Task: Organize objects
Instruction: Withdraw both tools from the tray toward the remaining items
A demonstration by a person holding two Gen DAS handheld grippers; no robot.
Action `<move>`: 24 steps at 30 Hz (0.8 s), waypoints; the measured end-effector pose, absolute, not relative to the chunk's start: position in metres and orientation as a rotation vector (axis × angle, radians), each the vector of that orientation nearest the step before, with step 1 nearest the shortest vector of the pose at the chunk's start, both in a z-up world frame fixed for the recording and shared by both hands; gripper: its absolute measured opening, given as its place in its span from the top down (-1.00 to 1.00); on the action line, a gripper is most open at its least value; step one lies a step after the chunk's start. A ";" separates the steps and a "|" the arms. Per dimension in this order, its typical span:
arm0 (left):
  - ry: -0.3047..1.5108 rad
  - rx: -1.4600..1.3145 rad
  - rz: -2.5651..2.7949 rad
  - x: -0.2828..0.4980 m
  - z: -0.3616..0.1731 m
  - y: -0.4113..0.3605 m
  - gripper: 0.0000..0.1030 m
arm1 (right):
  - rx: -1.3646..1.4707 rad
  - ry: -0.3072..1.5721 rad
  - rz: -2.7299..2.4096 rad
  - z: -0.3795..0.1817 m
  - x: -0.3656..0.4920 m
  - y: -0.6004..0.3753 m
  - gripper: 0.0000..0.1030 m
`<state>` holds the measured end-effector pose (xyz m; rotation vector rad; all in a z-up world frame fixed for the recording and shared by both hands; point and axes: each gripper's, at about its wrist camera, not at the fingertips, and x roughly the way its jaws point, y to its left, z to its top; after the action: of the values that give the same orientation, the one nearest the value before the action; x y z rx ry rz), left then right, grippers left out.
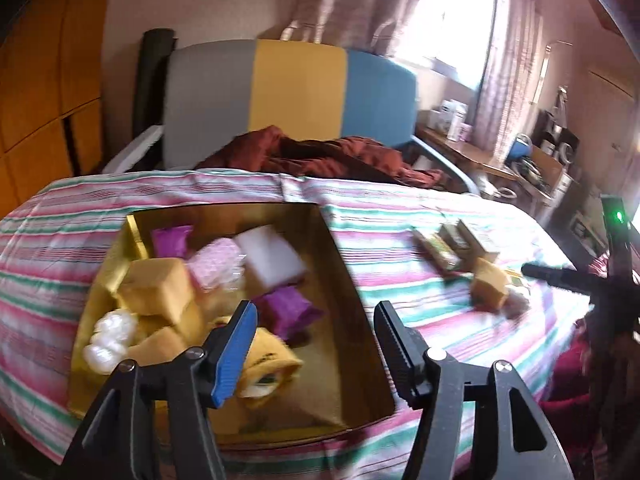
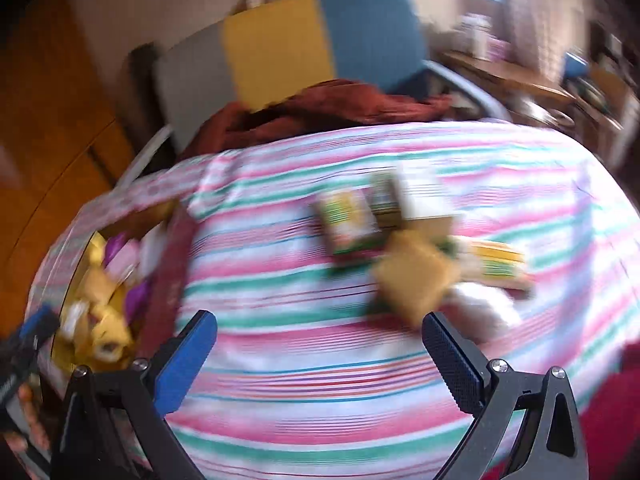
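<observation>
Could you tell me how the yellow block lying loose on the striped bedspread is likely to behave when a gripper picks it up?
The yellow block looks like a sponge with soft edges, so it is probably light and would likely squash between the pads. Its flat sides suggest it should not roll. Resting on the soft bedspread, it may sink or tilt if pushed.

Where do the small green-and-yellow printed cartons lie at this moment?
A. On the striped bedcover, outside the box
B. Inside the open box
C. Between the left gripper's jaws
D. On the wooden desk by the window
A: the cartons lie on the striped bedcover, to the right of the open box, which holds other items.
</observation>
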<state>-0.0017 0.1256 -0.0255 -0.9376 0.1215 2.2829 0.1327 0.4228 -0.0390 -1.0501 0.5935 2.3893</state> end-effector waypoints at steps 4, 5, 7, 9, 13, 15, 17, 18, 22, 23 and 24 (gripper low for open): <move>0.139 -0.952 2.191 0.007 -0.027 0.148 -0.21 | -0.943 0.675 2.253 -0.031 0.166 0.472 -1.00; 0.151 -0.943 2.169 0.011 -0.026 0.155 -0.23 | -0.925 0.687 2.232 -0.029 0.171 0.481 -1.00; 0.170 -0.926 2.128 0.017 -0.025 0.169 -0.29 | -0.887 0.699 2.182 -0.027 0.184 0.499 -1.00; 0.189 -0.921 2.095 0.023 -0.026 0.180 -0.41 | -0.860 0.730 2.147 -0.029 0.194 0.514 -1.00; 0.241 -0.928 2.022 0.030 -0.029 0.208 -0.51 | -0.814 0.818 2.100 -0.039 0.209 0.537 -1.00; 0.265 -0.936 1.988 0.032 -0.032 0.220 -0.58 | -0.788 0.899 2.090 -0.046 0.217 0.546 -1.00; 0.291 -0.946 1.953 0.033 -0.038 0.237 -0.60 | -0.763 0.959 2.084 -0.049 0.223 0.550 -1.00; 0.298 -0.953 1.938 0.033 -0.040 0.243 -0.60 | -0.734 0.982 2.097 -0.048 0.226 0.552 -1.00; 0.317 -0.987 1.868 0.031 -0.053 0.276 -0.61 | -0.680 1.035 2.116 -0.048 0.231 0.552 -1.00; 0.321 -0.995 1.852 0.030 -0.056 0.286 -0.61 | -0.673 1.046 2.119 -0.048 0.232 0.551 -1.00; 0.324 -0.999 1.844 0.030 -0.058 0.292 -0.61 | -0.667 1.056 2.121 -0.048 0.232 0.551 -1.00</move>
<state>0.0298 0.2922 -0.0580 -0.9986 0.3242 1.8438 0.2319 0.5507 -0.0482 -0.6668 1.0557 2.1213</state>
